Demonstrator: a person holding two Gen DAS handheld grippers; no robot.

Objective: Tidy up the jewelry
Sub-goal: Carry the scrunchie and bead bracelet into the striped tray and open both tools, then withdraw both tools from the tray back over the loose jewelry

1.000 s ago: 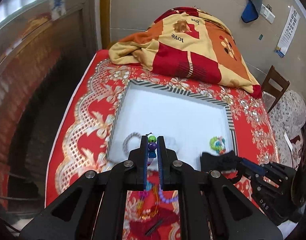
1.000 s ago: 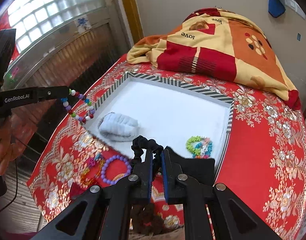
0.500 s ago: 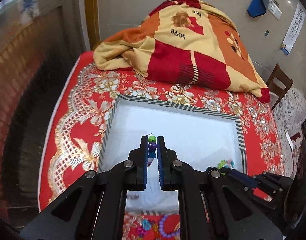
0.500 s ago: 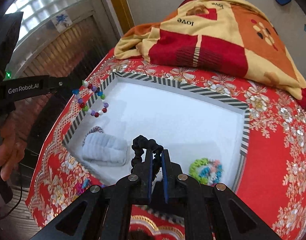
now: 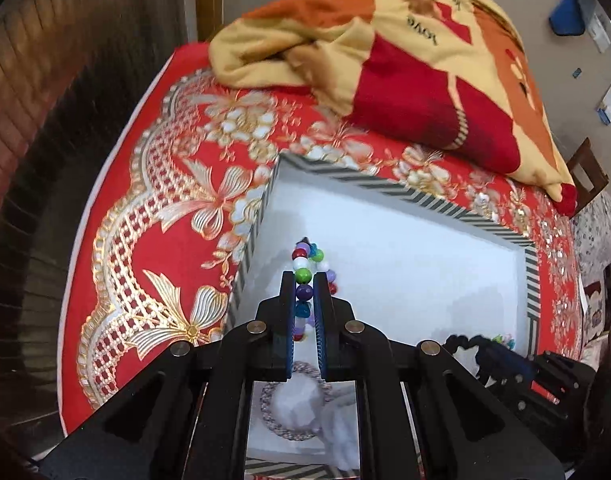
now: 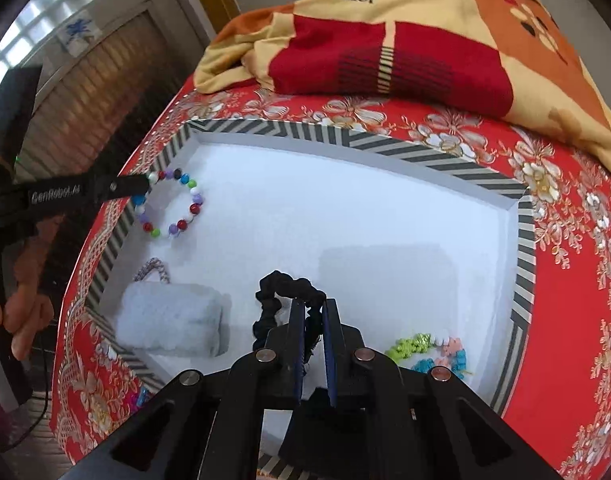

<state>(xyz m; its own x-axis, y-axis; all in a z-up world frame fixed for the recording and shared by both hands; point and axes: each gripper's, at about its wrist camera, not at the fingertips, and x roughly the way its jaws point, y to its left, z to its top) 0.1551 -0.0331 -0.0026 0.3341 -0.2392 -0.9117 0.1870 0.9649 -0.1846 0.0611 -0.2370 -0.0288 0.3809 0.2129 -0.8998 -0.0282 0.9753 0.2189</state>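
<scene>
Holding 2 bracelets (image 6: 429,350) and a pouch (image 6: 171,322), tray (image 6: 523,264).

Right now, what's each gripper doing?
Left gripper: closed on the multicolored bead bracelet, over the tray.
Right gripper: closed on the black scrunchie.

Bright daylight, fisheye warp, slight blur

Red floral bed (image 6: 565,280), striped tray (image 6: 523,240), folded quilt (image 6: 405,40)
</scene>
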